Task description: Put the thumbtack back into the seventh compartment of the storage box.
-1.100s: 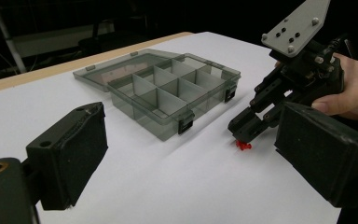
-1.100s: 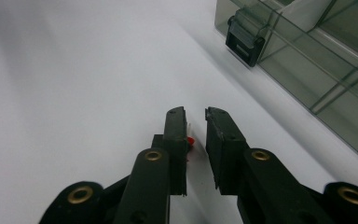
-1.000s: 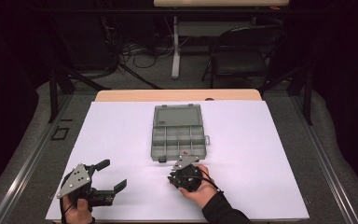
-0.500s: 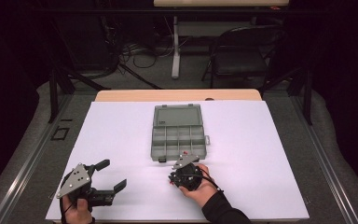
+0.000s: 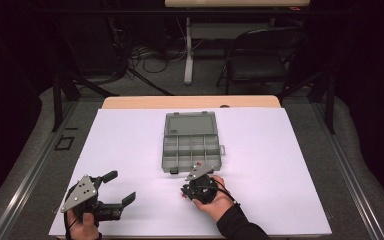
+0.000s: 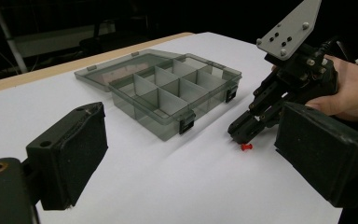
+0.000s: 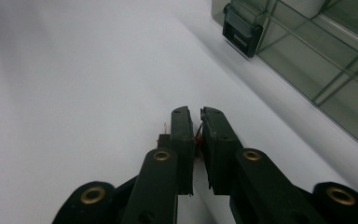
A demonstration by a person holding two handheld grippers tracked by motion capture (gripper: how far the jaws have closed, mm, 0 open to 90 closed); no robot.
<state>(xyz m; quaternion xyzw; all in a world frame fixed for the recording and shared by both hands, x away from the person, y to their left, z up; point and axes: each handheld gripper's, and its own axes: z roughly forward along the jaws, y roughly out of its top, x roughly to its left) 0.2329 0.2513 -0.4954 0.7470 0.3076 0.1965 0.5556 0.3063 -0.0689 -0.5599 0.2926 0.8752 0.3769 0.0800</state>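
Note:
A small red pushpin [image 6: 246,147] lies on the white table sheet just in front of the open clear compartment box [image 5: 192,145]. My right gripper [image 5: 186,191] points down at it with its tips at the table. In the right gripper view the jaws stand almost together with a red sliver of the pushpin [image 7: 197,136] pinched between the pads, and its metal point sticks out beside the left jaw. My left gripper [image 5: 120,187] rests at the near left of the table, open and holding nothing, with its pads [image 6: 70,154] wide apart.
The box [image 6: 168,88] has its lid folded back flat and several divided compartments, with two dark latches on its near side [image 7: 242,29]. A chair [image 5: 262,65] and a table leg stand on the floor beyond the far edge.

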